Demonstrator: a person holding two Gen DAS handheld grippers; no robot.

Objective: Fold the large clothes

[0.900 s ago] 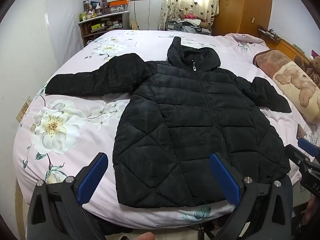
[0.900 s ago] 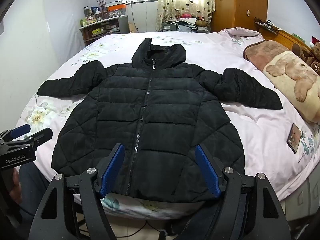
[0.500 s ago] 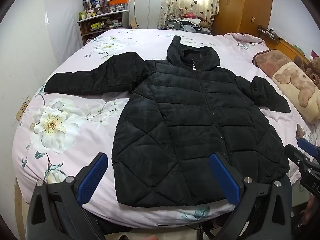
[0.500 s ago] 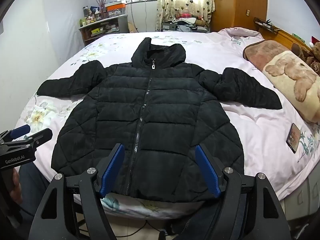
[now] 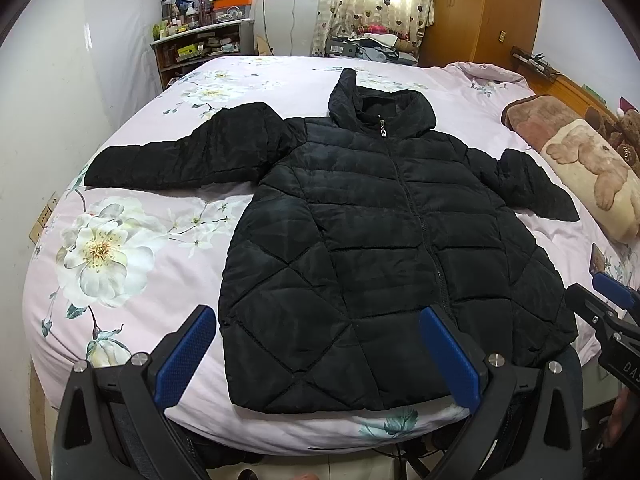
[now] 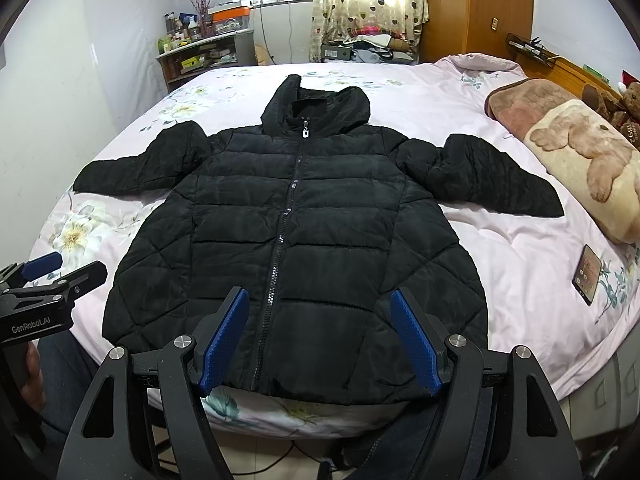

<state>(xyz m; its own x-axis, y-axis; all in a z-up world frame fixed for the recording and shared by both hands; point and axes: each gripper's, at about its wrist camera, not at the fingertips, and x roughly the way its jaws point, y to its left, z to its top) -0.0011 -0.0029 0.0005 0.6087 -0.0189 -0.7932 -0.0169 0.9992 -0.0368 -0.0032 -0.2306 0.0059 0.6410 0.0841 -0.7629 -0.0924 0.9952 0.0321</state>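
- A black quilted puffer jacket [image 6: 296,236], zipped and hooded, lies flat mid-frame on the floral pink bed [image 6: 520,248], sleeves spread.
- The left gripper [image 5: 316,356] and right gripper [image 6: 320,336], with ribbed blue pads, hover at lower frame, jaws released and empty.

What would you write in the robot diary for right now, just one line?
stage: before first fold | jacket: flat on bed, zipped, sleeves spread | left tongs: open, empty | right tongs: open, empty | phone: on bed

"GenRobot.AI" on left gripper [image 6: 44,270]
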